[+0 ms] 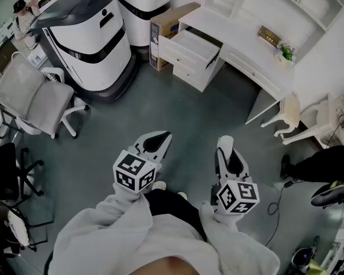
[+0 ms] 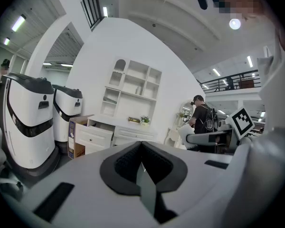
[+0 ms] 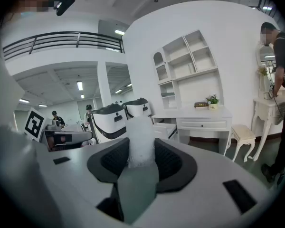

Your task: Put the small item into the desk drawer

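Observation:
The white desk (image 1: 249, 36) stands at the upper right, and its top drawer (image 1: 190, 46) is pulled open. My right gripper (image 1: 226, 146) is shut on a small frosted white item (image 3: 141, 140) that sticks up between its dark pads. That item shows as a pale tip (image 1: 225, 141) in the head view. My left gripper (image 1: 160, 139) is shut with nothing between its jaws, which meet in the left gripper view (image 2: 141, 146). Both grippers hang over the grey floor, well short of the desk. The open drawer (image 3: 165, 126) is far ahead in the right gripper view.
Two white-and-black machines (image 1: 90, 36) and a cardboard box (image 1: 165, 30) stand left of the desk. A grey office chair (image 1: 33, 96) is at the left and a small white chair (image 1: 288, 114) by the desk's right end. A person (image 1: 324, 164) stands at the right.

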